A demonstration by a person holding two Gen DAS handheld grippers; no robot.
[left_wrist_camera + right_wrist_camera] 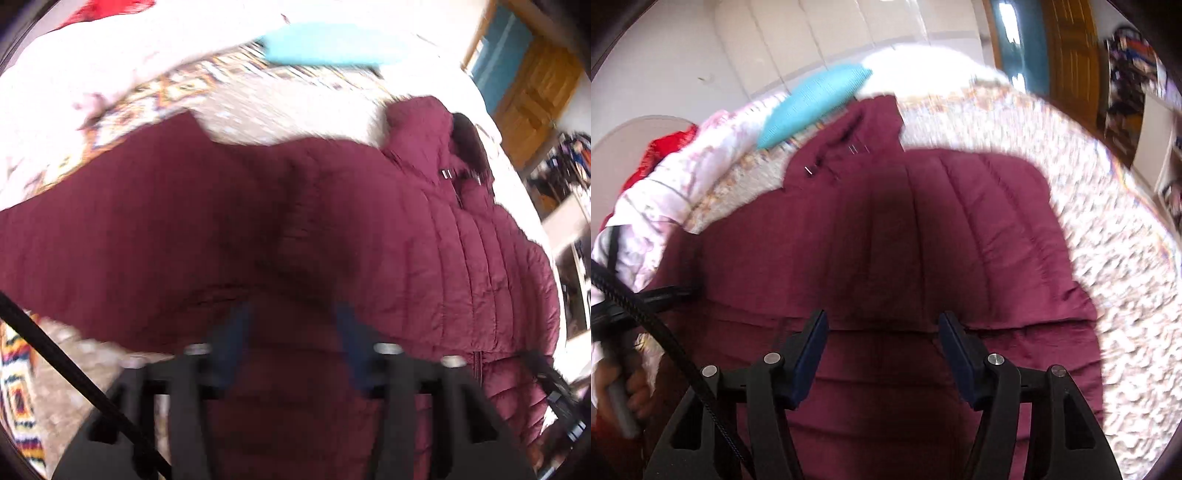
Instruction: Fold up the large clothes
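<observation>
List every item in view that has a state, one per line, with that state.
Left gripper: open, nothing visibly pinched, blurred, over the jacket.
Right gripper: open, empty, above the jacket.
Maroon puffer jacket: lying on the bed, partly folded, hood toward the pillows.
Turquoise pillow: lying at the head of the bed, beside the hood.
Wooden door: open.

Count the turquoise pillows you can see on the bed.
1. The turquoise pillow lies at the far end of the bed, beyond the hood of the maroon jacket. Bedding piled nearby might hide others.
</observation>
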